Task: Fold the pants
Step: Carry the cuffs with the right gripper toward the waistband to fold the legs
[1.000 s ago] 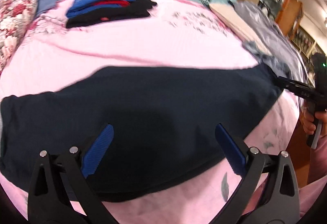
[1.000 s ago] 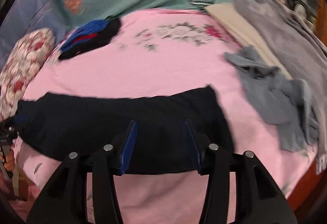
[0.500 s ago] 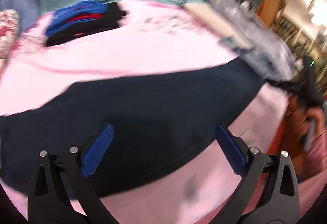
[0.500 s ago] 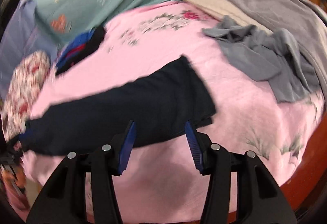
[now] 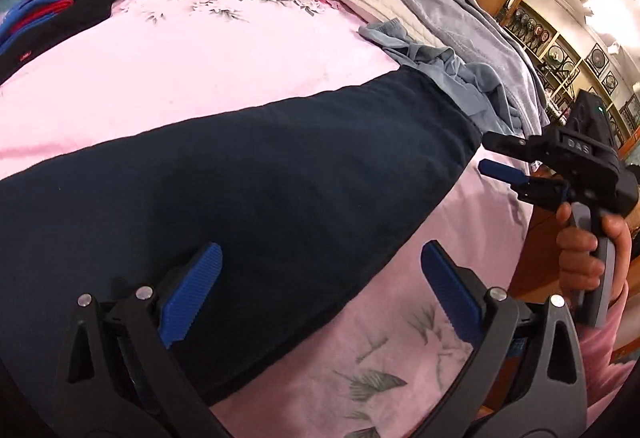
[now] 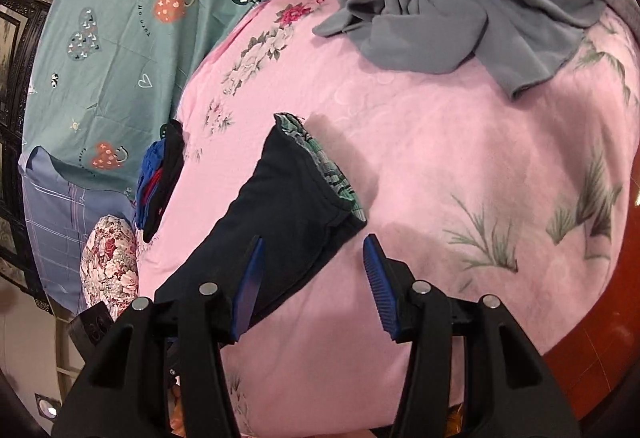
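**A:** Claw status first: left claw (image 5: 320,278) is spread wide, nothing between the pads, hanging just over the near edge of the dark navy pants (image 5: 248,182). Right claw (image 6: 312,278) is about half open and empty too, with its left pad over the corner of the pants end and its right pad over bare bedspread. So neither one has hold of anything.

**B:** Where are the pants exactly?

**A:** Lying flat in one long strip across the pink floral bedspread (image 5: 200,50), close to the near edge of the bed. At the right claw's end the fabric is turned back a bit, so you can see a green patterned lining (image 6: 324,162).

**B:** How do you reckon they'll handle?

**A:** Soft and floppy, I'd guess some knit or fleecy stuff. Light, no stiffness at all, so they'll sag and drag wherever they aren't held. Not fragile and not slippery, and the ribbed blue pads should bite fine. I'd pinch each end right at the corner hem, through all the layers, otherwise the top layer peels off alone.

**B:** Anything nearby to snag?

**A:** The crumpled grey garment (image 6: 460,18) sits near the far-right end; from the left wrist view it looks to touch or overlap the pants edge, hard to tell. The stack of folded clothes (image 5: 60,14) at the far left is well apart.
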`<state>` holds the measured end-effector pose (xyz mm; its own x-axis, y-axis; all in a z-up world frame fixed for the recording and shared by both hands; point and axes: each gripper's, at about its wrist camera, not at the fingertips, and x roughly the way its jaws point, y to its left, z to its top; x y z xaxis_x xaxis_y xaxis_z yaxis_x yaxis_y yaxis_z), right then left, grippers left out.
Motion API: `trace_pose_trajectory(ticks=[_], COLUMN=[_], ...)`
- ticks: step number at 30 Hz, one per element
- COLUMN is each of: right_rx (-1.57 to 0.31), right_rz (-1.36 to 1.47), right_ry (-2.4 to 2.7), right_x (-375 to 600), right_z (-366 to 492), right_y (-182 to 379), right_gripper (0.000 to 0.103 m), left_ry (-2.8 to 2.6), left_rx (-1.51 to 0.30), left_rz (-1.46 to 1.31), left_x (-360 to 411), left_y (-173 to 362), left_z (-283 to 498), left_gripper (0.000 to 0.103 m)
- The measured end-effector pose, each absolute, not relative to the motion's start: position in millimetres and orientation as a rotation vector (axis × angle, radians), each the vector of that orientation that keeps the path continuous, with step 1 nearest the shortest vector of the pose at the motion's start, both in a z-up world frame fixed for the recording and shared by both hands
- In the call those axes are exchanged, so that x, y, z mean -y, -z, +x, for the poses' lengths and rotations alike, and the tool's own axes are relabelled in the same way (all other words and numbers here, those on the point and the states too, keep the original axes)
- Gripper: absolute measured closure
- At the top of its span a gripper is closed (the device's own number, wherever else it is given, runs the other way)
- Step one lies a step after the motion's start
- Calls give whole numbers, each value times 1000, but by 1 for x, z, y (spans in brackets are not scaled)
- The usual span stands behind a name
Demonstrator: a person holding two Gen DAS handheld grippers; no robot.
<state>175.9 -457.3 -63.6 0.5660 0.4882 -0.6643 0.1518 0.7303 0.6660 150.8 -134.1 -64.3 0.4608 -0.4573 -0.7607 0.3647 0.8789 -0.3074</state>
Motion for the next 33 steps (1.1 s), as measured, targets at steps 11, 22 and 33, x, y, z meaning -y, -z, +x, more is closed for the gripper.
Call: trace_pose_trajectory(ticks=[11,22,33], right_rx=[-972,-914,-889], right_rz=[713,673,691], right_ry=[-197,-179,-161], right_x=[450,438,442], right_z=[189,197,198], right_y=[71,72,81], right_gripper=[51,51,78], left_ry=[466,437,433], left_rx=[-956,-959,-956], left_rz=[-24,55,67], left_x=[144,152,154], left_y=[66,69,70], left_z=[149,147,145], left_gripper=[2,2,2])
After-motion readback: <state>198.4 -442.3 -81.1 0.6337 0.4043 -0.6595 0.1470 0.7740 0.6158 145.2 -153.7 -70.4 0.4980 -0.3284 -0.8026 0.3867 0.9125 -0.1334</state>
